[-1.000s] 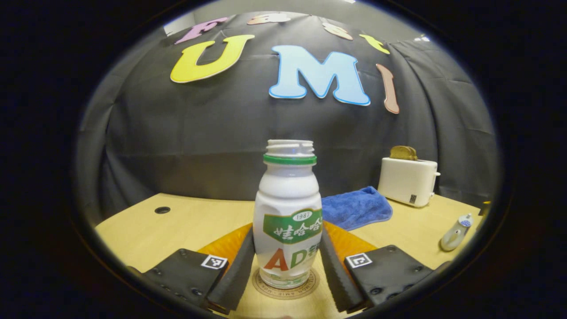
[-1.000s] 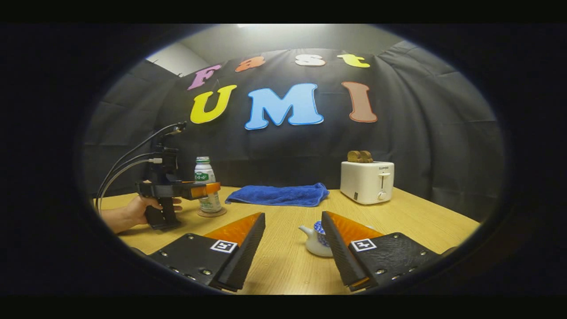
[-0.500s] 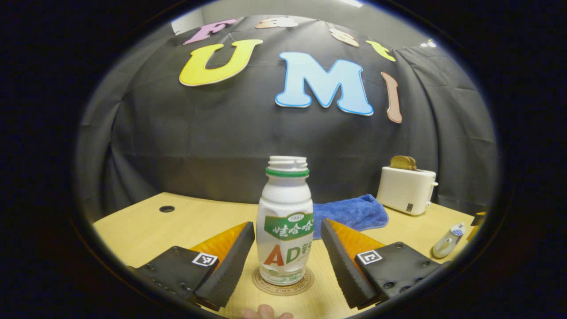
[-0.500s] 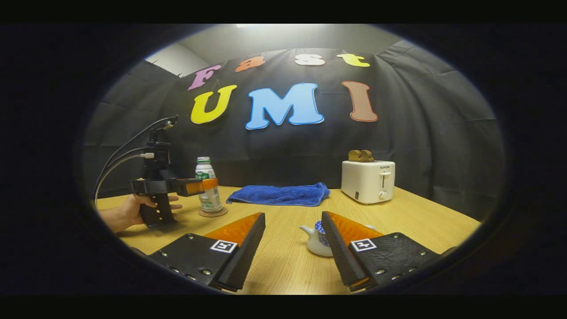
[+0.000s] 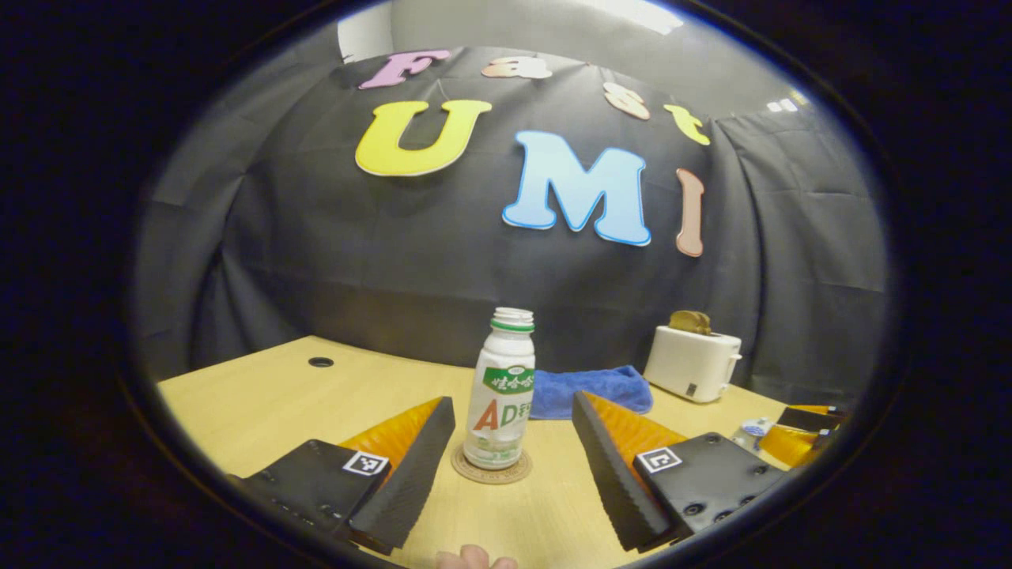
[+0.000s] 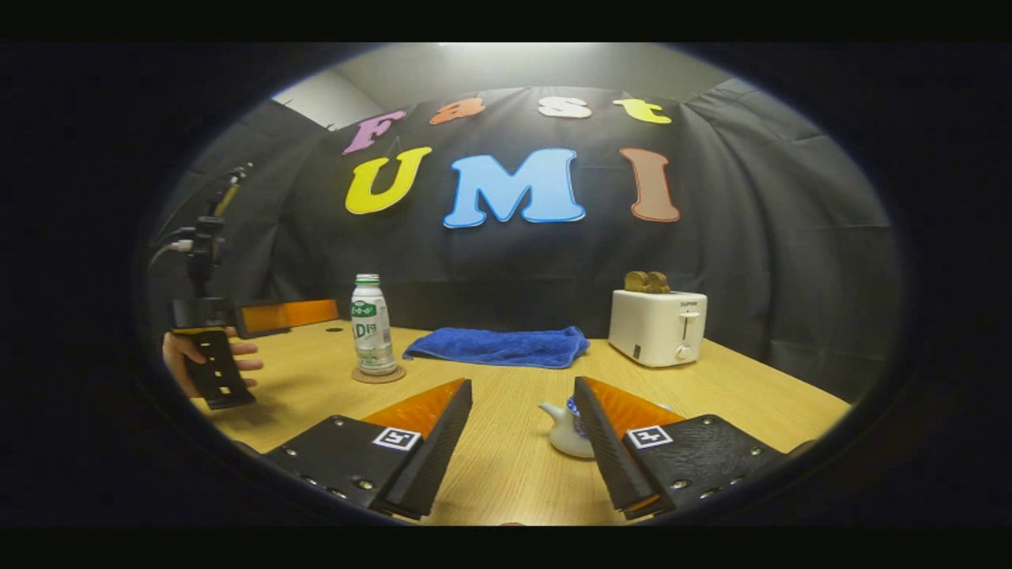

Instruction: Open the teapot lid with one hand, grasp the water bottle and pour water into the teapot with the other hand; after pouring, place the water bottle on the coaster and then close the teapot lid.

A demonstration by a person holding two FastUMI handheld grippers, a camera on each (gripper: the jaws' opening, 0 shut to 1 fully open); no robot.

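Observation:
A white water bottle (image 5: 500, 395) with a green label and no cap stands upright on a round coaster (image 5: 490, 468). My left gripper (image 5: 512, 401) is open, its fingers well back from the bottle with nothing between them. In the right gripper view the bottle (image 6: 371, 324) and coaster (image 6: 378, 374) stand at the left, and the left gripper (image 6: 277, 315), held by a hand (image 6: 186, 359), is to their left. My right gripper (image 6: 523, 383) is open and empty, low over the table. A small white teapot (image 6: 563, 431) with blue pattern sits just behind its right finger, partly hidden.
A blue towel (image 6: 500, 348) lies at the back of the wooden table (image 6: 506, 466). A white toaster (image 6: 658, 328) with bread in it stands at the back right. A cable hole (image 5: 320, 362) is in the table's far left part.
My left gripper has let go of the bottle and drawn back and up from it; the bottle stays on the coaster. The right gripper has barely moved.

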